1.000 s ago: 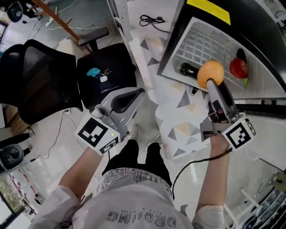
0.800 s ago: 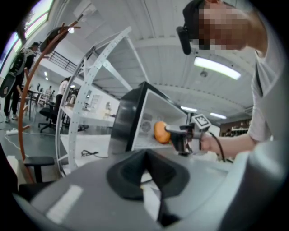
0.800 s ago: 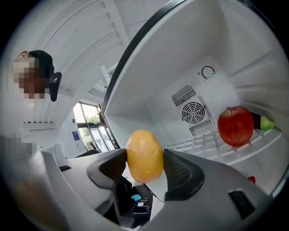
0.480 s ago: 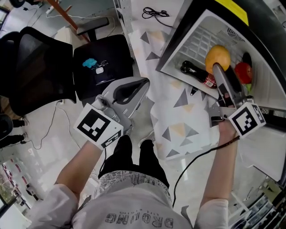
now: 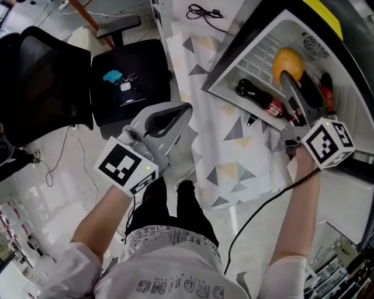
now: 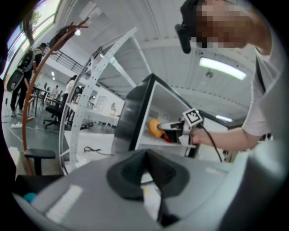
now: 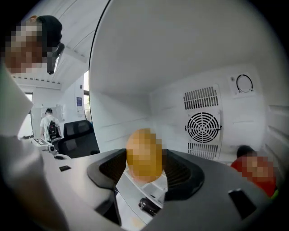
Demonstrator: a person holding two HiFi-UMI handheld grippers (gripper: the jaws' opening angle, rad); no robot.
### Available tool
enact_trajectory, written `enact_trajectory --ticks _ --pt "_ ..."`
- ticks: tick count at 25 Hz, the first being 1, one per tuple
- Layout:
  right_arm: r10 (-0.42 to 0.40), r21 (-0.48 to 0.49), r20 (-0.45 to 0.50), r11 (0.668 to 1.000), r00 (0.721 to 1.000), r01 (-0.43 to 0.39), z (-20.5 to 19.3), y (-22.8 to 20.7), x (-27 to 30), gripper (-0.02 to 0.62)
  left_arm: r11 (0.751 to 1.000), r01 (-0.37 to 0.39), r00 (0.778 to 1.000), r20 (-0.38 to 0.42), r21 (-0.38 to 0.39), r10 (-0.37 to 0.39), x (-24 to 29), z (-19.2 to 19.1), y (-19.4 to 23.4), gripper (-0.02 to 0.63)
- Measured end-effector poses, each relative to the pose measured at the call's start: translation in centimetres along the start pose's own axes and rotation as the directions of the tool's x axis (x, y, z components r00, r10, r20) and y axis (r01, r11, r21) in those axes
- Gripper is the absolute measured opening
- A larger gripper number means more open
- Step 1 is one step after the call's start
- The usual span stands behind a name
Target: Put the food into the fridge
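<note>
My right gripper [image 5: 287, 73] reaches into the open white fridge [image 5: 248, 55] and is shut on an orange [image 5: 287, 62]. The right gripper view shows the orange [image 7: 143, 153] pinched between the dark pads, above the wire shelf and in front of the back wall's fan vent [image 7: 203, 127]. A dark bottle [image 5: 258, 98] lies on the shelf below it. At the right of the shelf sits a red fruit [image 5: 327, 97], also in the right gripper view [image 7: 255, 170]. My left gripper [image 5: 182, 111] hangs outside the fridge, shut and empty, its pads [image 6: 135, 173] meeting.
A black office chair [image 5: 44, 87] and a black seat [image 5: 128, 82] with a blue item stand at the left. A patterned cloth [image 5: 234, 152] covers the floor before the fridge. A black cable [image 5: 204, 11] lies beyond it.
My right gripper has carried the orange deeper into the fridge, past the bottle toward the back wall. The left gripper has stayed about where it was.
</note>
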State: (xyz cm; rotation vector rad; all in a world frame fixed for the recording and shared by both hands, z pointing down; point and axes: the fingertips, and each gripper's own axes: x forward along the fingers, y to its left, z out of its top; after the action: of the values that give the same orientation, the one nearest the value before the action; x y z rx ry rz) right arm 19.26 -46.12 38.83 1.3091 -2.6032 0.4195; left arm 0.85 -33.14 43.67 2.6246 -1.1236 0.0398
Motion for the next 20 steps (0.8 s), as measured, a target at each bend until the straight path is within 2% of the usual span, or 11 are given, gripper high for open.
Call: enact_trajectory --ticks 10,15,20 --pt "-0.041 -0.204 -0.097 0.979 0.994 0.02 -0.7 -1.0 2.0 0.259 0.999 -0.042 0.999 -0.007 -0.028 0.041 -0.4 -1.5 1.6 0.008" --pt "-0.062 -0.309 -0.146 0.951 0.987 0.014 -1.2 -1.0 2.6 0.259 0.998 -0.055 0.998 -0.011 -0.043 0.055 -0.6 -2.1 2.0 0.008" --pt "-0.088 -0.422 -0.183 0.907 0.979 0.003 -1.4 -0.9 3.1 0.259 0.997 -0.059 0.998 -0.012 -0.048 0.059 -0.6 -2.4 2.1 0.008"
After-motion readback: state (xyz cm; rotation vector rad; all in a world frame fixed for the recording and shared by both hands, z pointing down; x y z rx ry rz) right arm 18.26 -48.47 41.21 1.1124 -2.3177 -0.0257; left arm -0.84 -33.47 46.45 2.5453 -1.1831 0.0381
